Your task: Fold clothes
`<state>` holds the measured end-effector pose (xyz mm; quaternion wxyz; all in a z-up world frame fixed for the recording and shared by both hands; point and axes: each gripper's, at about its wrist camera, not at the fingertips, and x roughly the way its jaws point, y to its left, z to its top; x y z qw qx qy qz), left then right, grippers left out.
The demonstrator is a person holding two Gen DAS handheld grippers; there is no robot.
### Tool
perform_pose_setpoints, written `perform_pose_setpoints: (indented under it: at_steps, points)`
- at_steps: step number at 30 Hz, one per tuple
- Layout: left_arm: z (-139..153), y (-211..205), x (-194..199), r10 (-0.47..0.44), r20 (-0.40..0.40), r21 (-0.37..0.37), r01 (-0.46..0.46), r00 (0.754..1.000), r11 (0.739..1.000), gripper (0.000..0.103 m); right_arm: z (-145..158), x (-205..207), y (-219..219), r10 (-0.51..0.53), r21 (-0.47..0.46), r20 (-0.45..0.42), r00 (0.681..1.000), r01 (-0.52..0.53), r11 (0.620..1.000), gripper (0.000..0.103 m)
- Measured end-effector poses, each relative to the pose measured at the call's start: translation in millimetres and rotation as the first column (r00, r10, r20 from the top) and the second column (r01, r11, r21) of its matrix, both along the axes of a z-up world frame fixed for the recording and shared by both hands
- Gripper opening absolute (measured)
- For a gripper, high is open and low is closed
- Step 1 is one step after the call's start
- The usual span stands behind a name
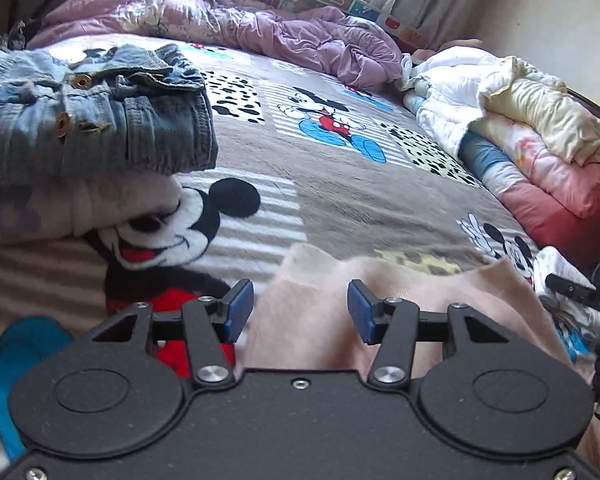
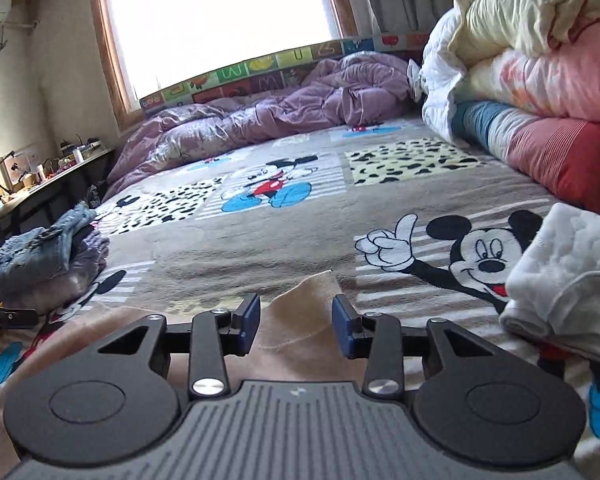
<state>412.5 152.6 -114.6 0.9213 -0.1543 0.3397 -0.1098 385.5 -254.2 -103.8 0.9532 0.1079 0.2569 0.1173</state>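
Pink garment [image 1: 380, 312] edge between both parted hand-held grippers [image 1: 301, 311] [image 2: 296, 326] — blanket [image 2: 300, 220] beyond

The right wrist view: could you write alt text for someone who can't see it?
An open two-finger gripper with blue pads hovers over a pale pink garment lying on a bed's cartoon-mouse blanket. Folded denim clothes sit at the left, a white quilted garment at the right, and a rumpled purple duvet lies under a bright window.
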Motion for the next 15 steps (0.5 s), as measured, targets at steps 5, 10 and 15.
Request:
perform_pose_setpoints:
  at_steps: [5, 10, 15]
  points:
    - [-13.6, -0.7, 17.6, -0.018, -0.043, -0.038, 0.016, 0.999, 0.999, 0.050, -12.3, 30.0, -4.3, 0.002, 0.007, -0.036, 0.999, -0.002, 1.000, 0.049]
    - [-27.4, -1.7, 34.8, -0.037, -0.085, -0.076, 0.030, 0.996, 0.997, 0.050, -24.3, 44.7, -12.1, -0.002, 0.028, -0.074, 0.997, 0.004, 1.000, 0.054]
    - [-36.7, -3.9, 46.9, -0.044, -0.113, -0.096, 0.034, 0.993, 0.995, 0.049, -39.0, 54.4, -20.8, -0.001, 0.088, -0.121, 0.993, 0.011, 0.996, 0.054]
